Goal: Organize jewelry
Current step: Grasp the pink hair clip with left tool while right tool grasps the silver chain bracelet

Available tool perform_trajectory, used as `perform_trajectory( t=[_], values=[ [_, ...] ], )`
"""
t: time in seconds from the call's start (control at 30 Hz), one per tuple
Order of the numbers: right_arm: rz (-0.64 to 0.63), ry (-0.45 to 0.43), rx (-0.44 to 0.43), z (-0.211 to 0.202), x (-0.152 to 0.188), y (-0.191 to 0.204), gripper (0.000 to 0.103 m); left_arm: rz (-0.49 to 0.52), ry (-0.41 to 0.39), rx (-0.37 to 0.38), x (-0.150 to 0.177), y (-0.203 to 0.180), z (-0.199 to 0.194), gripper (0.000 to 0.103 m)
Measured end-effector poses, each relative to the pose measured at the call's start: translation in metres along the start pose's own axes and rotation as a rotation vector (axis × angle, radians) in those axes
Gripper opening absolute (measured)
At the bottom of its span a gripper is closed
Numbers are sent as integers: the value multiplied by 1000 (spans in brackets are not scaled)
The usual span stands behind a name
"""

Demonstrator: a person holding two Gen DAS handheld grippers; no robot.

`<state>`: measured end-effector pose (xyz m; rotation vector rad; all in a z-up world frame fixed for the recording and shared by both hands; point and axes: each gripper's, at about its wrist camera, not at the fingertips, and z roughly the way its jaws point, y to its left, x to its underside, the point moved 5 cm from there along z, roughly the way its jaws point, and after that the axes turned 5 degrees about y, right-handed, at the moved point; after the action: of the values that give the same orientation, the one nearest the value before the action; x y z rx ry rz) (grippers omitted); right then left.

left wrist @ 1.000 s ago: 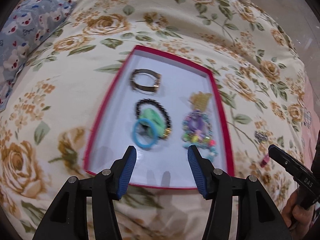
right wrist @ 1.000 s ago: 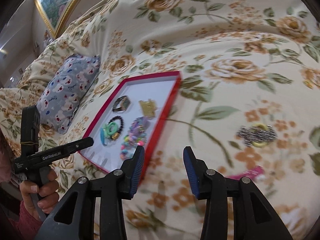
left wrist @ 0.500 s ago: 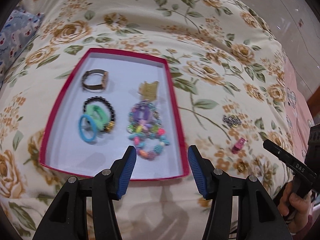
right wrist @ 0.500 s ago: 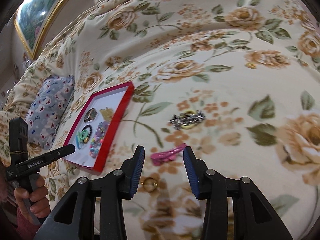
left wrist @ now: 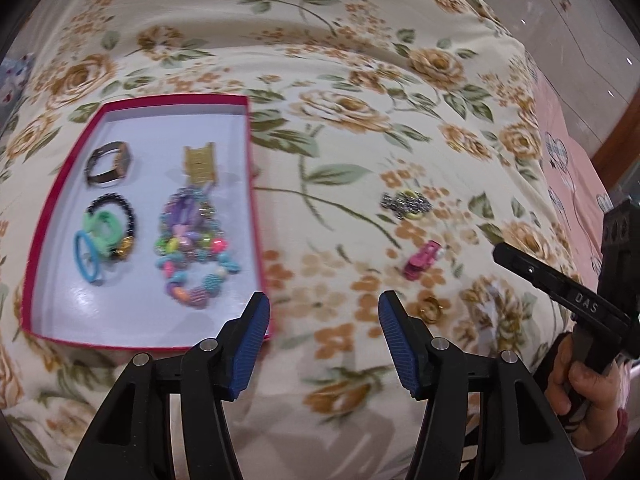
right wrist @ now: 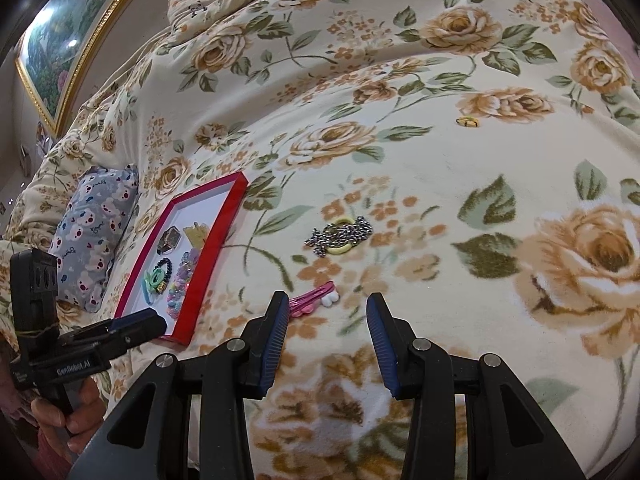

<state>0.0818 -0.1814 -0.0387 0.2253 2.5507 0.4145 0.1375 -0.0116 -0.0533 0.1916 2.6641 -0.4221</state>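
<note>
A red tray (left wrist: 253,184) with a white floor lies on the floral bedspread, holding a watch (left wrist: 108,162), a gold piece (left wrist: 200,164), hair ties inside a black bead bracelet (left wrist: 108,232) and a colourful bead necklace (left wrist: 192,248). To its right, loose on the spread, are a silver chain with a yellow ring (left wrist: 406,204), a pink hair clip (left wrist: 422,260) and a gold ring (left wrist: 431,314). My left gripper (left wrist: 324,320) hangs open over the spread just past the tray's near right corner. My right gripper (right wrist: 327,316) is open and empty, the pink hair clip (right wrist: 312,300) just beyond its left finger and the chain (right wrist: 340,236) farther on.
A blue patterned pillow (right wrist: 96,236) lies left of the tray (right wrist: 216,256). Another small yellow ring (right wrist: 468,121) sits far back on the spread. A framed painting (right wrist: 76,28) hangs at the upper left. A pink sheet (left wrist: 568,168) and floor show past the bed's right edge.
Both grippers have swung right, away from the tray. The tray slid to the left of both views, and the chain, clip and gold ring came into the left view. Both stay open and empty.
</note>
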Motion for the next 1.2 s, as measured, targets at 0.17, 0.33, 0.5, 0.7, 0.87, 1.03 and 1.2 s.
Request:
perform_trajectory(
  t=[0.17, 0.33, 0.5, 0.7, 0.87, 1.03, 1.2],
  values=[
    [20, 5, 7, 2, -5, -11, 42, 59, 28, 15, -9, -20, 20, 56],
    [24, 6, 11, 7, -15, -19, 42, 129, 54, 39, -25, -40, 46, 56],
    [28, 14, 7, 15, -24, -25, 42, 176, 97, 79, -37, -56, 77, 56],
    [26, 27, 5, 27, -35, -29, 42, 248, 125, 75, -49, -74, 110, 56],
    [25, 47, 3, 45, -42, -30, 42, 291, 153, 68, -48, -85, 133, 39],
    [6, 60, 11, 62, -50, -26, 41, 294, 133, 81, -50, -82, 135, 19],
    [-11, 91, 40, 86, -53, -25, 39, 246, 103, 93, -51, -67, 122, 19]
  ],
)
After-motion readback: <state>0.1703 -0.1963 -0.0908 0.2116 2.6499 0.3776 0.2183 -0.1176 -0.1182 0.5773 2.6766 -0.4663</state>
